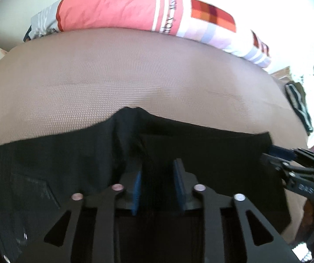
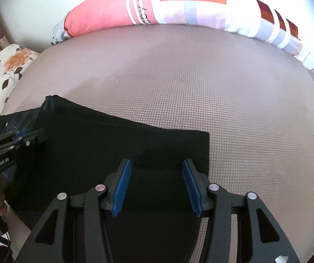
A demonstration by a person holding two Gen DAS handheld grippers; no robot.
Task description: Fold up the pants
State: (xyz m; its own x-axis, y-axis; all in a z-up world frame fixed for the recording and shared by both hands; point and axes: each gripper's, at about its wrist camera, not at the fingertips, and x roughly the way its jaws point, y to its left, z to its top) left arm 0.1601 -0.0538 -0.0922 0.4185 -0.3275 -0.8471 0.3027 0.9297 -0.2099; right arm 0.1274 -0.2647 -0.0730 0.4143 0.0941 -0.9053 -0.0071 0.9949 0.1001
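Observation:
The black pants (image 1: 196, 151) lie folded on the taupe textured bed cover (image 1: 135, 76), with a raised fold ridge at the middle and rivets at the left. My left gripper (image 1: 157, 175) is open over the pants, just above or on the cloth, nothing between its blue pads. In the right wrist view the pants (image 2: 117, 144) form a dark rectangle with a straight right edge. My right gripper (image 2: 157, 171) is open above the pants' right part, empty. The left gripper (image 2: 25, 139) shows at the left there; the right gripper (image 1: 288, 160) shows at the right edge of the left wrist view.
A long pink, white and checked pillow (image 2: 157, 6) lies along the bed's far side. A floral cushion (image 2: 6, 65) sits at the left. Dark clothing (image 1: 299, 105) lies off the bed's right side. Bare bed cover (image 2: 244, 109) stretches to the right of the pants.

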